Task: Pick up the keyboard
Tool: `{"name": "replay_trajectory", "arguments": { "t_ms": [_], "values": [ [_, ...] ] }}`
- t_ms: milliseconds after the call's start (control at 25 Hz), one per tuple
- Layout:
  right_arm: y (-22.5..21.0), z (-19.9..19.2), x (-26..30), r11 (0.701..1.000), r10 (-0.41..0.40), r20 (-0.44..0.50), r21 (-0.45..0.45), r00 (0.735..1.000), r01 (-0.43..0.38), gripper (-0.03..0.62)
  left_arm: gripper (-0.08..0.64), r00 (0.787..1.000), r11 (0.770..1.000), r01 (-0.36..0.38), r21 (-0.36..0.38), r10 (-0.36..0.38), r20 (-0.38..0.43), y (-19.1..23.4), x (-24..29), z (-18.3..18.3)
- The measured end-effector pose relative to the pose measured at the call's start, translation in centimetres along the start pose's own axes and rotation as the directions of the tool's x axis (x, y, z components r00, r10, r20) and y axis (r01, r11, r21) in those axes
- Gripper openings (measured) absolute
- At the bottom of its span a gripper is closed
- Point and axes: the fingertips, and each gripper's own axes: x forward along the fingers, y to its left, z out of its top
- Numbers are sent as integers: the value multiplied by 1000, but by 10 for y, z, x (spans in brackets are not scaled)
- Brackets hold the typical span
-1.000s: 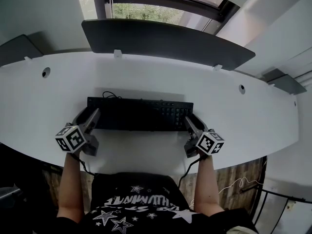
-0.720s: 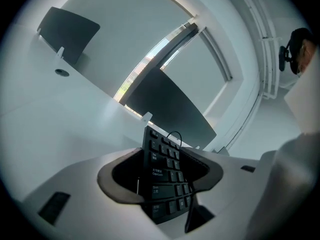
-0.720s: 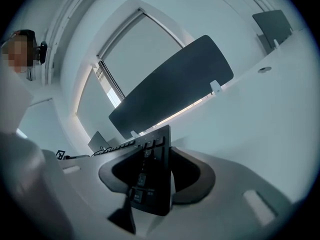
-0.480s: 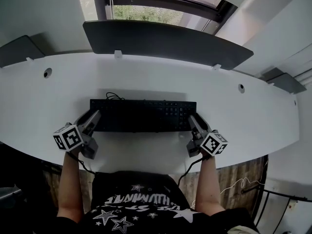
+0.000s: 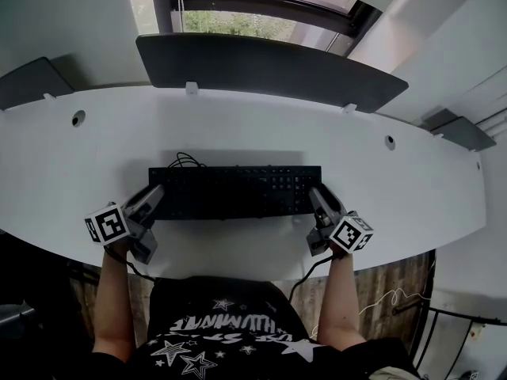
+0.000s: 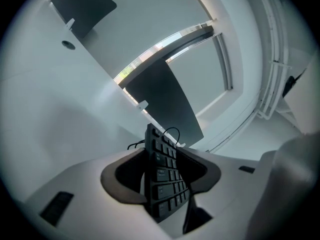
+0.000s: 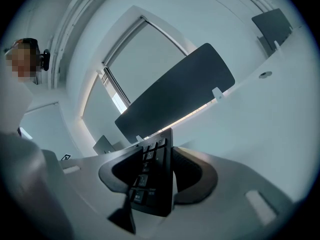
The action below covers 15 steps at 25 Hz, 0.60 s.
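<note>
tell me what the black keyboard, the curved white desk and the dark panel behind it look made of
The black keyboard: likely moulded plastic, matt; separate raised keys with pale legends show in the left gripper view. The curved white desk: smooth, probably laminate or painted board; even colour, no grain. The dark grey divider panel: matt, even; perhaps fabric-covered or plastic, too far to tell.

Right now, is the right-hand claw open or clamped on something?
Clamped on the keyboard: seen along its own jaws, the right gripper has both pads pressing against the keyboard's end.
</note>
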Motion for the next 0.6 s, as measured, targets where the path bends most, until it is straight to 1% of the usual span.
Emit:
{"name": "replay_trajectory", "arguments": {
  "t_ms": [40, 80, 120, 160, 320, 400, 520, 600],
  "values": [
    [-1, -2, 0, 1000, -3, -4, 3, 1000, 3, 166, 199, 1000, 1000, -9, -1, 9, 15, 2, -1, 1],
    [-2, -5, 0, 1000, -8, -6, 10, 1000, 8, 166, 176, 999, 1000, -26, -1, 26, 27, 6, -2, 2],
    [-3, -7, 0, 1000, -14, -6, 16, 1000, 14, 166, 137, 998, 999, -46, 4, 46, 35, 10, -4, 2],
    [-3, -9, 0, 1000, -21, -7, 21, 1000, 21, 163, 124, 997, 998, -60, 13, 59, 40, 13, -5, 2],
    [-2, -13, 2, 999, -52, -12, 4, 999, 52, 149, 124, 994, 994, -94, 63, 90, 65, 14, -7, 6],
    [0, -10, 0, 998, -57, -6, -3, 998, 57, 149, 124, 988, 988, -121, 94, 111, 105, 9, -10, 10],
    [6, -5, -1, 999, -49, 12, -10, 999, 49, 149, 124, 974, 976, -166, 141, 139, 181, 4, -19, 20],
    [11, 0, -3, 999, -34, 26, -17, 999, 34, 149, 124, 968, 972, -175, 156, 141, 205, -3, -25, 25]
  ]
}}
